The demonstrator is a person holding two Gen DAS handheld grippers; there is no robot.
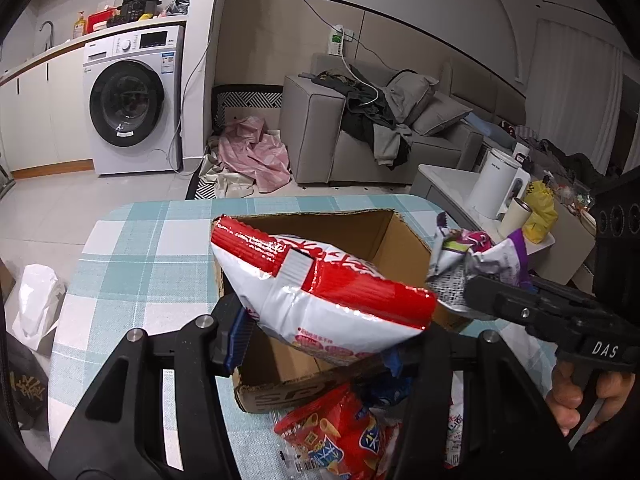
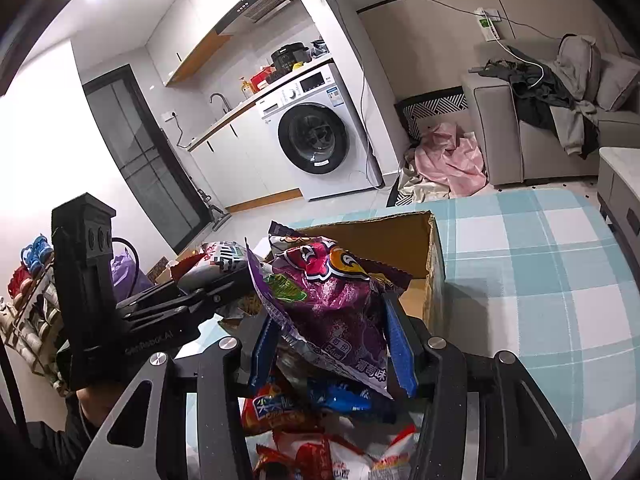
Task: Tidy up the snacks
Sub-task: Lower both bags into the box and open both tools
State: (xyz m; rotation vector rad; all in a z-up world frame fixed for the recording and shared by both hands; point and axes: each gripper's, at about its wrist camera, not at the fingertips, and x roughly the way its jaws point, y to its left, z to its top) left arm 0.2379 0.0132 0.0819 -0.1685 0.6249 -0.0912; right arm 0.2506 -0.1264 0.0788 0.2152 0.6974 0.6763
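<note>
Both claws are loaded above the cardboard box (image 1: 384,236): left gripper (image 1: 316,344) clamped on the red-and-white bag (image 1: 320,292), right gripper (image 2: 328,340) pinching the purple bag (image 2: 332,304). Next, I'd guess, lower and release inside.

A red-and-white bag (image 1: 320,292) hangs tilted over the open cardboard box (image 1: 404,240), which stands on the checked tabletop (image 1: 152,248). A crumpled purple bag (image 2: 332,300) is held over the box too. More packets (image 1: 332,440) lie beside it.

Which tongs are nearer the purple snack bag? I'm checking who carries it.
Right. The right tongs are shut on the purple snack bag; the left tongs sit beside it, gripping the red-and-white bag.
</note>
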